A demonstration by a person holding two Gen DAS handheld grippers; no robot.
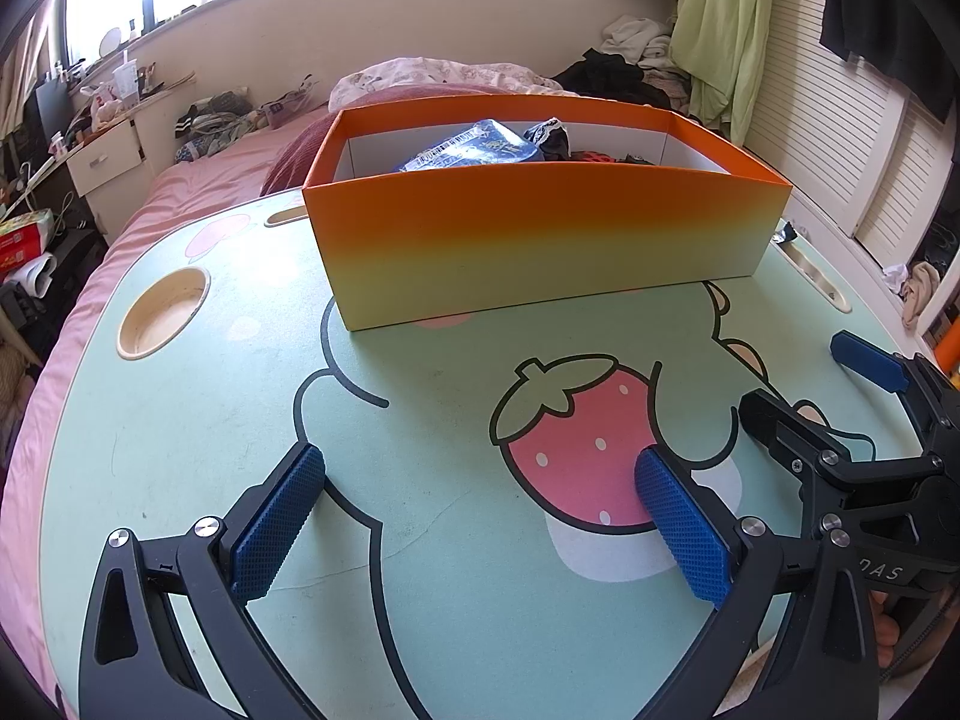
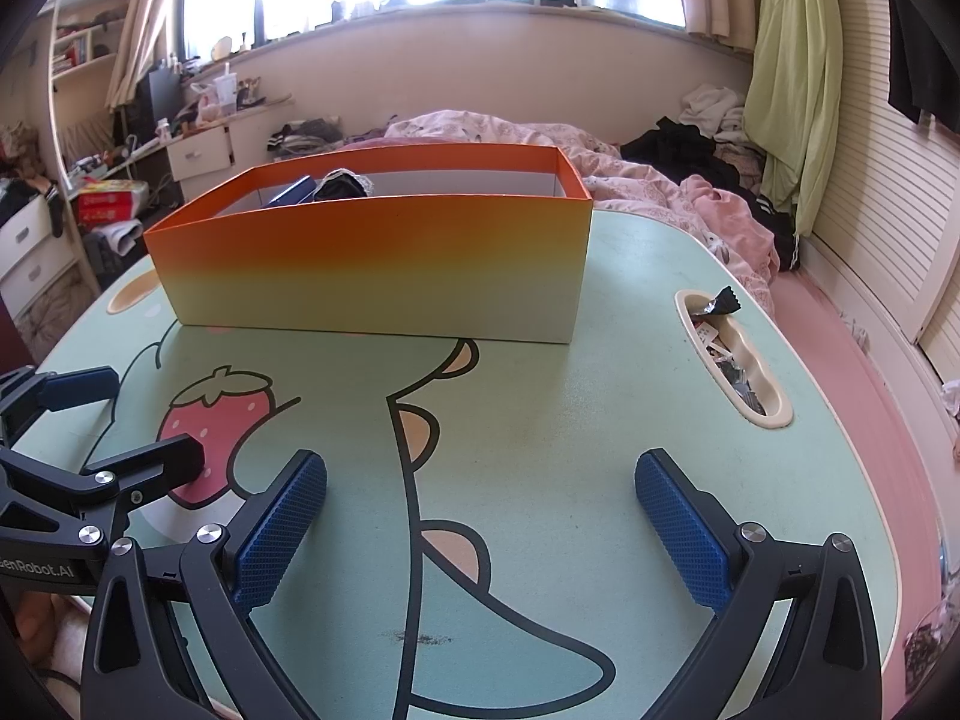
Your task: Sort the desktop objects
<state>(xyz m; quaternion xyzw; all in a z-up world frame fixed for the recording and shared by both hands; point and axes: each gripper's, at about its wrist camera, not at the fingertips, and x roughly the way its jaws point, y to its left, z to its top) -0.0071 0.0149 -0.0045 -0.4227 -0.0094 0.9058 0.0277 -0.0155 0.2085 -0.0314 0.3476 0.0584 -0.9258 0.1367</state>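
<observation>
- On my left side, the cup hole [image 1: 163, 312] in the green lap table [image 1: 180, 450] looks bare, so I judge there is nothing to fetch from it
- My left gripper [image 1: 480, 516] hovers low over the printed strawberry [image 1: 576, 438], jaws spread wide with nothing between the blue pads [image 1: 276, 516]; I'd hold it there, out of the way, since no loose item lies on its side of the tabletop
- The orange box [image 1: 540, 240] stands at the far middle of the table and already holds a blue packet [image 1: 474, 147] and some dark bits of cloth [image 1: 549, 138]; to my eye most of the sorting is done
- My right gripper [image 2: 480, 516] is likewise wide open and empty, near the front edge and well short of the box [image 2: 372, 264]
- The step in hand, as I judge it, is clearing the slot tray [image 2: 774, 414] at the right edge: I'd swing the right gripper over it, take the black wrapper [image 2: 720, 303] sticking up at its far end first, pinch it along its length and lift straight up so the small items under it don't spill
- The right wrist view shows the slot's clutter of small wrappers [image 2: 729, 360] plainly; the left view shows only the slot's rim [image 1: 816, 273] and one dark scrap at its far end
- The left view looks deeper into the box; the right view catches just the tops of its contents
- Each view shows the other gripper at its edge, jaws apart [image 1: 840, 402]
</observation>
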